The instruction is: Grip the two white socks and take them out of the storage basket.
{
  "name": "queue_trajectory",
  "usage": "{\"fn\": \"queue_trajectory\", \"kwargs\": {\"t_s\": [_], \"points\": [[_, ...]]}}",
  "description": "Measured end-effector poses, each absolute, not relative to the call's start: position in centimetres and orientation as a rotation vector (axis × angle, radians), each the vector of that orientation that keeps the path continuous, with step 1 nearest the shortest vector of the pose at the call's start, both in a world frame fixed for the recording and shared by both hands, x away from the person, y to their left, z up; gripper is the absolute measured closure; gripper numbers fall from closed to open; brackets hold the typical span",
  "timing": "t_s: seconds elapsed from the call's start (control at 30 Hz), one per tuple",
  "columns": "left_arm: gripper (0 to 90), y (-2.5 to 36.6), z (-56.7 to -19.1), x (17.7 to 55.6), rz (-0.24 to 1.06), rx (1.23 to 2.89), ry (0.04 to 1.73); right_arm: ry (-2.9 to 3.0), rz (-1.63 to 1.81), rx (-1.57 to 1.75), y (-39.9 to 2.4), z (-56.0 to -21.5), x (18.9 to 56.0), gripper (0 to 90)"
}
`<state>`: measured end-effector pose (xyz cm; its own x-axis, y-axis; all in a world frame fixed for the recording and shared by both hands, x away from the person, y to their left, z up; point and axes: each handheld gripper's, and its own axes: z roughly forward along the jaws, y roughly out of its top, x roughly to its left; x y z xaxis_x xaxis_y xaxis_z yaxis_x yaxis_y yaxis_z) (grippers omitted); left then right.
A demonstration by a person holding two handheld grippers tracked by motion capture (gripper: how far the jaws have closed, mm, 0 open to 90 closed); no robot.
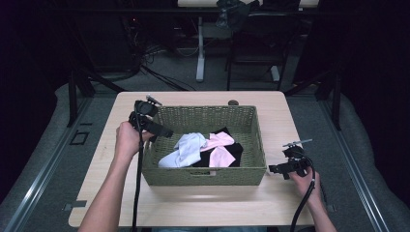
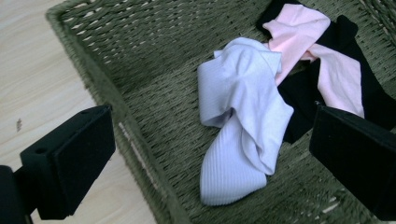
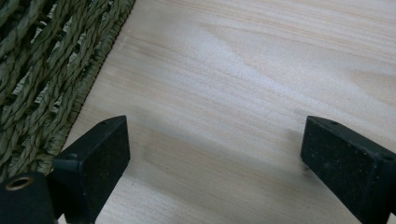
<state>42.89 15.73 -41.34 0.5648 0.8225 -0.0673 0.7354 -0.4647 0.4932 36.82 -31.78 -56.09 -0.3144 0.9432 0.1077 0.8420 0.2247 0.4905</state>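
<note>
A green woven basket sits in the middle of the high view on the pale wooden worktop, and a small heap of socks lies on its floor: a white sock at the centre left of the basket, a pink sock just to its right and touching it, and a black sock under and behind the pink one. The left gripper hangs at the basket's left rim, in the left centre of the high view, with its jaws spread wide and nothing between them; in the left gripper view they frame the white sock, one jaw over the rim and bare wood at the lower left, the other over the black sock at the right edge. The right gripper rests low at the right of the high view, just outside the basket's right wall, also open and empty; in the right gripper view its jaws stand over bare wood with the basket wall at the upper left. The step in hand looks like the reach for the first sock. The next move probably calls for lowering the left gripper into the basket, centring on a raised fold of the white sock, and closing without catching the pink sock or the weave.
</note>
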Motion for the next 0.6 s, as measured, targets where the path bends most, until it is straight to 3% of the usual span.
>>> {"fn": "queue_trajectory", "kwargs": {"t_s": [0.27, 0.5, 0.57, 0.6], "points": [[5.1, 13.7, -43.4, 44.5, 0.186, 2.368, 1.248, 2.284, 0.704, 1.693, -31.7, -56.1, 36.8, 7.8], [17.4, 12.1, -45.2, 45.5, 0.145, 2.416, 1.243, 2.283, 0.715, 1.701, -31.8, -56.0, 36.9, 7.8], [27.9, 11.5, -45.7, 45.7, 0.134, 2.44, 1.244, 2.284, 0.719, 1.7, -31.8, -56.0, 36.9, 7.8], [27.9, 11.2, -46.0, 45.8, 0.131, 2.45, 1.249, 2.284, 0.719, 1.7, -31.8, -56.0, 36.9, 7.8]]}}
